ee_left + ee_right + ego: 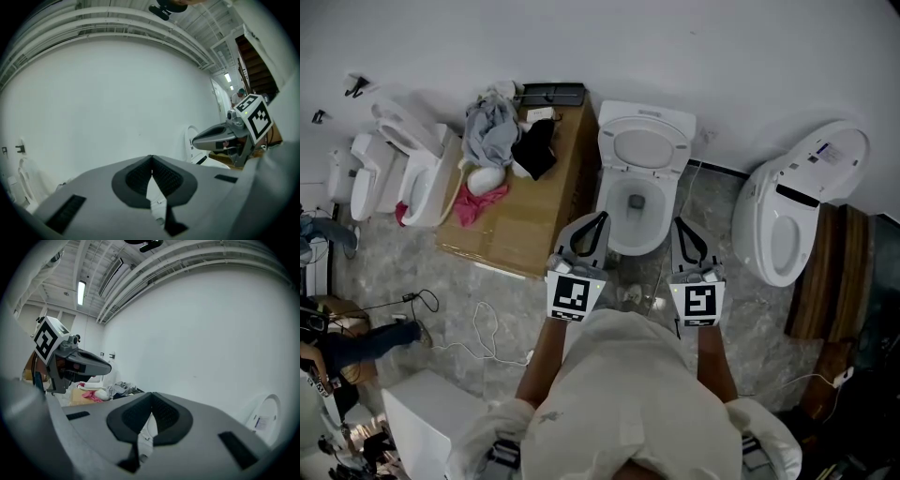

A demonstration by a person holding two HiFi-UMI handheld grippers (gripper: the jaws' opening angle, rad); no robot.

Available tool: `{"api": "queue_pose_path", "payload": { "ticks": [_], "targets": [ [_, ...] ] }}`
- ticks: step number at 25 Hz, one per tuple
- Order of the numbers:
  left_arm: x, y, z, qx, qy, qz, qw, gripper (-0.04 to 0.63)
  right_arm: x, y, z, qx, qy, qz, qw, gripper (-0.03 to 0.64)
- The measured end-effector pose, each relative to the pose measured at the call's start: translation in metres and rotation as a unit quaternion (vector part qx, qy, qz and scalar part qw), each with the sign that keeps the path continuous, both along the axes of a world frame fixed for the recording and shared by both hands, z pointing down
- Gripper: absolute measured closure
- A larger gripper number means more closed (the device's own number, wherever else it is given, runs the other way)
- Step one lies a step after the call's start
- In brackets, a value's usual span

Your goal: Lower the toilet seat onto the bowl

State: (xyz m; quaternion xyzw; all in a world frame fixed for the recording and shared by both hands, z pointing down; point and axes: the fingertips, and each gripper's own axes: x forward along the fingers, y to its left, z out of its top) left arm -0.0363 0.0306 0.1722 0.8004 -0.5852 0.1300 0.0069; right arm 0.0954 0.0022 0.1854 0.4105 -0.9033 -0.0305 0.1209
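1. The left tongs (151, 157) are pinched tight with nothing between the tips. The left gripper view shows this best.
2. The right tongs (151, 407) are pinched tight too, and they hold nothing. The right gripper view shows this best.
3. Each gripper view looks mostly at a big white wall (108, 103). Neither one shows the seat clearly.
4. The left gripper view shows the right tongs at 2 o'clock. The right gripper view shows the left tongs (82, 364) at 10 o'clock, with a pile of clothes (119, 389) beyond them.
5. Only the head view shows the whole toilet. There the left tongs (598, 221) and the right tongs (680, 225) sit one on each side of the toilet bowl (614, 225), close to its rim.
6. The toilet seat (609, 155) is at 12 o'clock from the tongs. It is a white ring, and it stands up against the back of the toilet, not down on the bowl.
7. The bowl is open and white, with a dark hole in the middle.
8. The clothes (492, 131) lie on a brown cardboard box (525, 225) at 10 o'clock.
9. Another white toilet (787, 216) stands at 3 o'clock.
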Motion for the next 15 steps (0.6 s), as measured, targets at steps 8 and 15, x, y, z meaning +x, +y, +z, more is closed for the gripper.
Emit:
{"api": "queue_pose_path", "payload": {
  "ticks": [8,15],
  "targets": [
    [-0.022,-0.059,0.026,-0.014,0.004,0.019,0.9997,0.581,-0.032,-0.052,0.014,-0.002,0.018,-0.001,1.000,0.609],
    [-0.047,-0.113,0.051,-0.035,0.018,0.037,0.9986,0.581,-0.055,-0.102,0.029,-0.005,0.025,0.014,1.000,0.609]
  ]
}}
